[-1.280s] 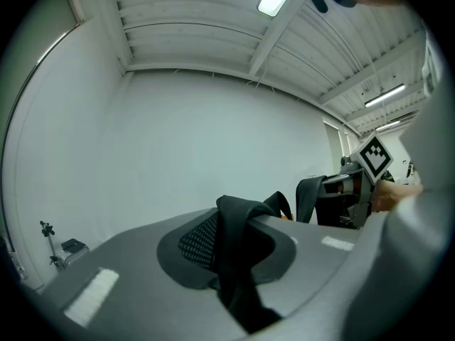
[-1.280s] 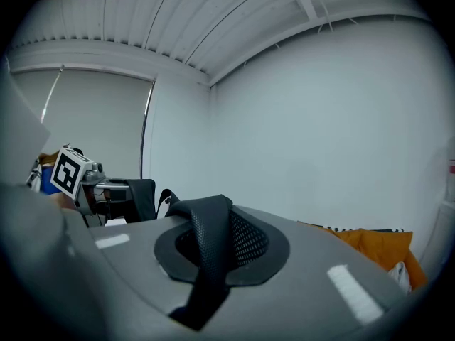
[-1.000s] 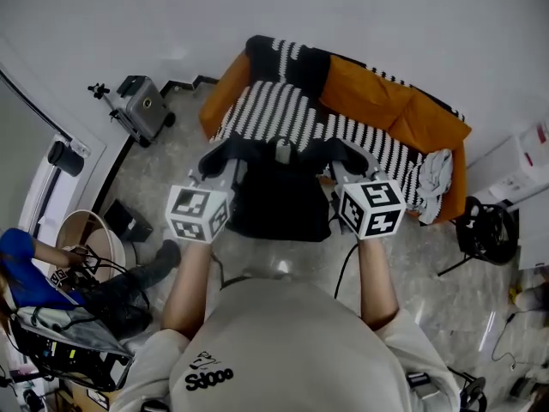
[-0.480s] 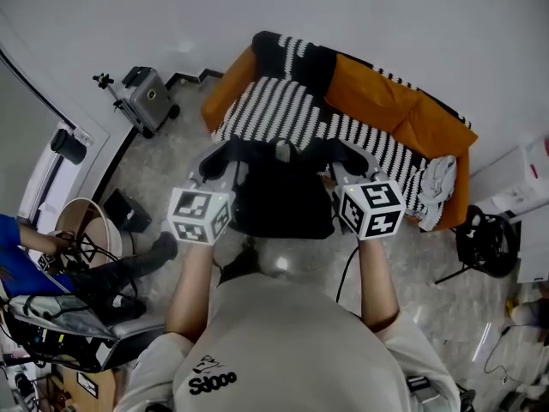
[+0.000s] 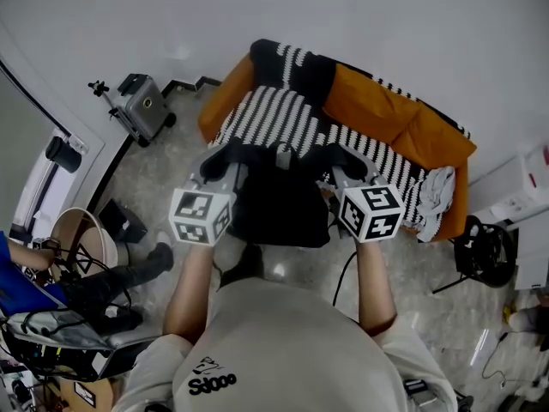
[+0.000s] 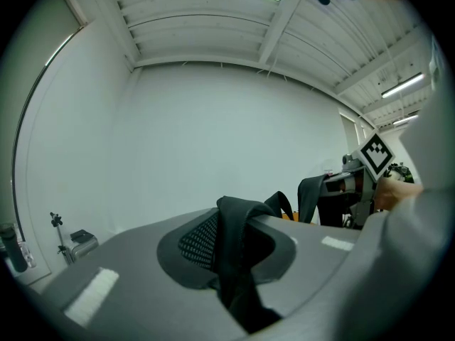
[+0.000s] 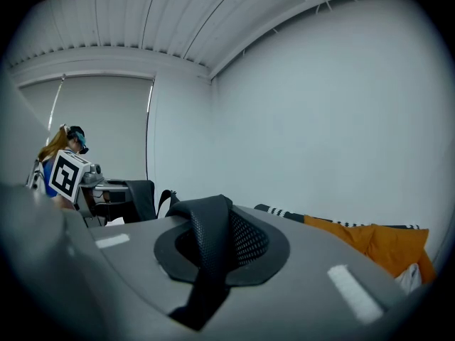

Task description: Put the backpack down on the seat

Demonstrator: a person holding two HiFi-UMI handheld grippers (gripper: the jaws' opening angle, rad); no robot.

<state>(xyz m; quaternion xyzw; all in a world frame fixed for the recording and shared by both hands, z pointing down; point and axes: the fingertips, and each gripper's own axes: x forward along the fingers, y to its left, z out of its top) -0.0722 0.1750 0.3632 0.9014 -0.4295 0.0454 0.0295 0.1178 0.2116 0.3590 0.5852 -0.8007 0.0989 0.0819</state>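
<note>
A black backpack point(image 5: 281, 204) hangs upright between my two grippers, over the floor just in front of the sofa. The left gripper point(image 5: 225, 160) is shut on one black mesh shoulder strap point(image 6: 231, 226), which runs down between its jaws. In the same way the right gripper point(image 5: 345, 161) is shut on the other strap point(image 7: 210, 240). The sofa seat point(image 5: 274, 114) is orange under a black-and-white striped cover and lies beyond the backpack's top. The backpack's lower part hides the floor beneath it.
A white cloth point(image 5: 436, 178) lies on the sofa's right end. A grey case point(image 5: 141, 106) stands on the floor to the left of the sofa. A seated person point(image 5: 103, 286) and a round tub point(image 5: 81, 239) are at the left, a black stand point(image 5: 485, 234) at the right.
Both grippers and the backpack keep their pose, edging slightly toward the sofa. The seated person at the left has shifted further out of the picture.
</note>
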